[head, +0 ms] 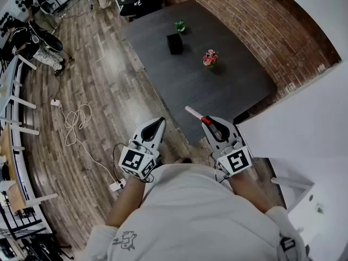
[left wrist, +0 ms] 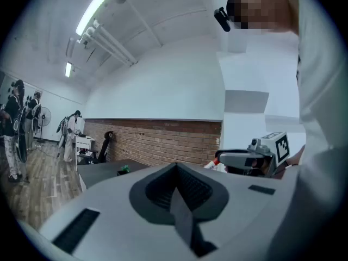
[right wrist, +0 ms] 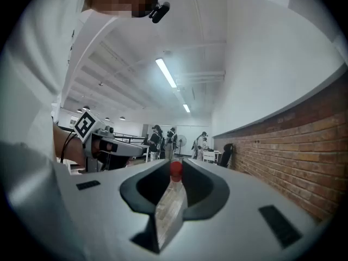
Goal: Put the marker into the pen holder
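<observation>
My right gripper [head: 209,123] is shut on the marker [head: 194,115], a white barrel with a red band that sticks out past the jaws toward the dark table [head: 217,91]. In the right gripper view the marker [right wrist: 173,192] lies clamped between the jaws, red end forward. The black square pen holder [head: 174,43] stands far off on the table's back part. Beside the right one, over the wooden floor, my left gripper [head: 156,125] is held level; its jaws meet with nothing between them [left wrist: 176,170].
A small green plant [head: 180,25] and a pot of pink flowers [head: 210,57] stand on the table near the pen holder. A brick wall [head: 261,26] runs behind the table. A white cable and power strip [head: 76,121] lie on the floor. People [head: 32,39] stand far left.
</observation>
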Tool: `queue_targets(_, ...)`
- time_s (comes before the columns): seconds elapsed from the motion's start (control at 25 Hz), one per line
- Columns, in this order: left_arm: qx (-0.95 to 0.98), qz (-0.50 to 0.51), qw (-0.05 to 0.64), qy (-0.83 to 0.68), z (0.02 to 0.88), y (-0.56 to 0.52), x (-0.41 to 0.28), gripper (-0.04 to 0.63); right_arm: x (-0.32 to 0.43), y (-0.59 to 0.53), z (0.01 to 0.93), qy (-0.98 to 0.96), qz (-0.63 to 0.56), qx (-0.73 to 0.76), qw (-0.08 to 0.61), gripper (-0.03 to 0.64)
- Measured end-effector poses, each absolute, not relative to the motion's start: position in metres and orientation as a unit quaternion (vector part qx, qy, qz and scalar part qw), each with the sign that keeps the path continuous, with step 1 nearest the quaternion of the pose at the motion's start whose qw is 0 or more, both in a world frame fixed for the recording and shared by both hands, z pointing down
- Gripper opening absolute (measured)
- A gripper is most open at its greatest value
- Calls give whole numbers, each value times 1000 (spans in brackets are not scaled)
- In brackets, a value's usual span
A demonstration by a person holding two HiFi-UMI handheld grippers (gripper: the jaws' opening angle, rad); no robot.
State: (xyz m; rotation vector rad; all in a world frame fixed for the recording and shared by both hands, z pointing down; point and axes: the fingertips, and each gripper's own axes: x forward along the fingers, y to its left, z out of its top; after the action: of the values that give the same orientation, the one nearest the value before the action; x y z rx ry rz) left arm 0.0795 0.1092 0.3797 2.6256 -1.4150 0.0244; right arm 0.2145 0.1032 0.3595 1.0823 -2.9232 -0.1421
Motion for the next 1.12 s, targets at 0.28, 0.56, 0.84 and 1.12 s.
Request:
queue_targets(0.28, 879, 10, 81, -470, 381, 103, 75, 11, 210, 97, 360, -937, -43, 348, 10, 71)
queue_targets(0.56, 879, 8, 80, -470, 382, 96, 59, 11, 194, 90, 360, -936, -43, 348, 12, 71)
queue_targets(0.84, 880, 4, 80, -468, 382, 84, 28, 11, 164, 78, 359, -936, -39, 349, 13, 71)
queue_targets(1.12, 885, 1, 80, -459, 379, 69, -29, 11, 107, 63, 355, -935, -41, 353, 9, 71)
